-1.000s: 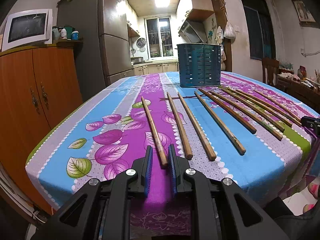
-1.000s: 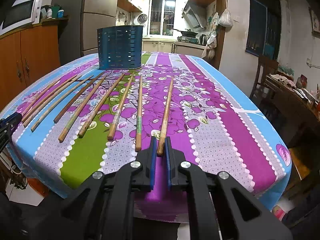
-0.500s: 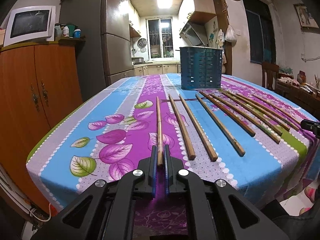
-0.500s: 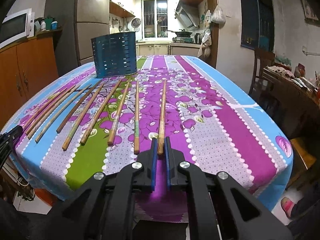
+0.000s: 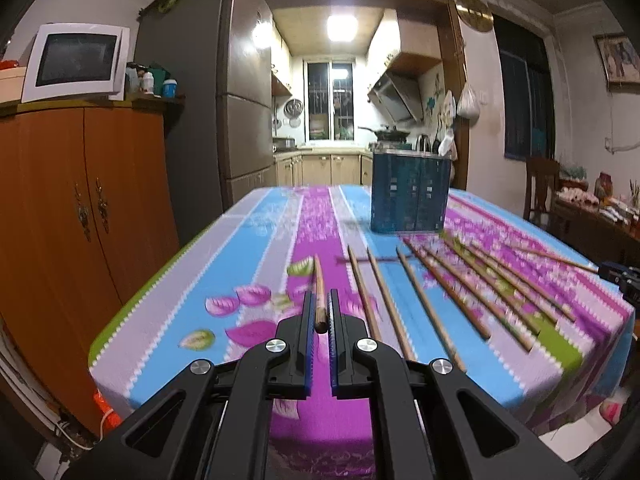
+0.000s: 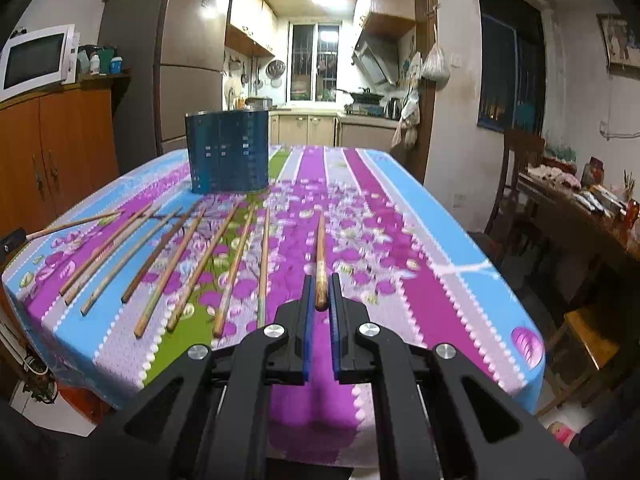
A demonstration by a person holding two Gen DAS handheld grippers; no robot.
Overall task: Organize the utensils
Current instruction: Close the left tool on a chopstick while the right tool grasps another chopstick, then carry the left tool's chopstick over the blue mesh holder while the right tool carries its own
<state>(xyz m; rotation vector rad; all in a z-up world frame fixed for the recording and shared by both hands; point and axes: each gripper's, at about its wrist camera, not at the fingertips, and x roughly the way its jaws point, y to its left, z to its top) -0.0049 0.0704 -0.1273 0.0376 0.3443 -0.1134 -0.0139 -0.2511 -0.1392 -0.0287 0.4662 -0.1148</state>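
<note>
My left gripper (image 5: 319, 312) is shut on a brown wooden chopstick (image 5: 319, 288) and holds it lifted above the table, pointing forward. My right gripper (image 6: 320, 292) is shut on another wooden chopstick (image 6: 321, 252), also lifted and pointing forward. Several more chopsticks (image 5: 440, 292) lie side by side on the flowered tablecloth (image 5: 248, 280); they also show in the right wrist view (image 6: 192, 260). A dark blue perforated utensil holder (image 5: 410, 192) stands upright at the far side of the table; it also shows in the right wrist view (image 6: 227, 151).
An orange wooden cabinet (image 5: 72, 208) with a microwave (image 5: 76, 62) on it stands left of the table. A fridge (image 5: 236, 112) is behind it. A wooden chair (image 6: 520, 184) and a cluttered side table (image 6: 580, 200) stand to the right.
Both grippers have lifted their chopsticks off the table and risen. The left gripper closed on its chopstick a second ago; the right was shut on its chopstick throughout.
</note>
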